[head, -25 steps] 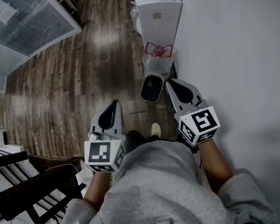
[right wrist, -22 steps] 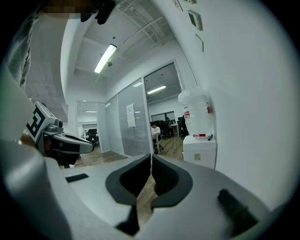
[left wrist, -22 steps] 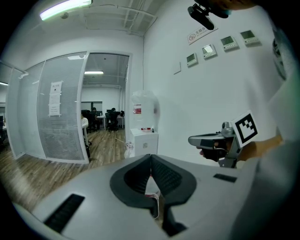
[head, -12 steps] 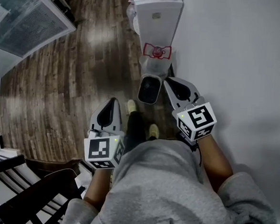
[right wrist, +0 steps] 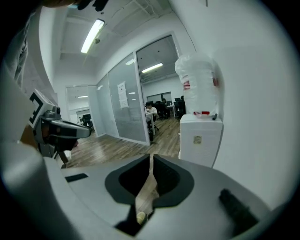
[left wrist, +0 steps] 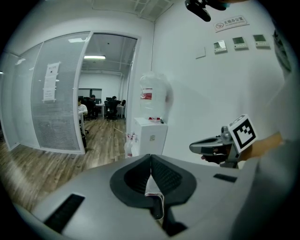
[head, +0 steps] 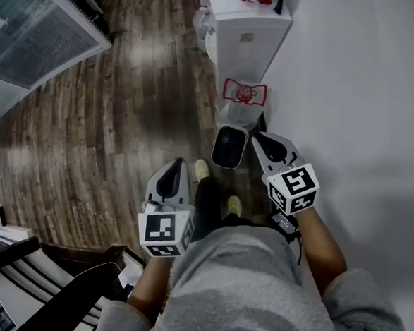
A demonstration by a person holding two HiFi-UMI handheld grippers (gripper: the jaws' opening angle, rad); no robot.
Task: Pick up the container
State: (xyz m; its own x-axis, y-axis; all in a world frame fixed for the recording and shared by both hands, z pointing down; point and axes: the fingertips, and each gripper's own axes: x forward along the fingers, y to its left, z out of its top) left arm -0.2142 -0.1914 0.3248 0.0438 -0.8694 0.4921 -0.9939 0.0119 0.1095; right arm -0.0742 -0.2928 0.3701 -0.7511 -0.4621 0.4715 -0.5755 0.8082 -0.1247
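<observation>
Both grippers were empty. The left gripper (head: 176, 167) had its 2 jaws pressed together with nothing between them, as its own view showed, and the right gripper (head: 260, 138) was also fully closed on nothing.

The container (head: 229, 147), a small bin with a pale rim and a dark inside, stood on the wooden floor (head: 111, 119) below the grippers. In the head view it appeared just beside the tips of the right gripper, on their left side, and ahead and to the right of the left gripper. It stood in front of the water dispenser (head: 248, 37), and close to the white wall (head: 360, 101) on the far side of the right gripper. Neither gripper view showed it; each gripper's own body hid the floor.

The step in hand seemed to be the approach. To do it well, the right gripper should probably open its jaws first and only then go down, because closed jaws would only push the bin. A good hold would be 1 jaw inside the rim and 1 outside, on the side away from the wall. The left gripper could support the opposite rim, so the bin stays upright when it is lifted.
</observation>
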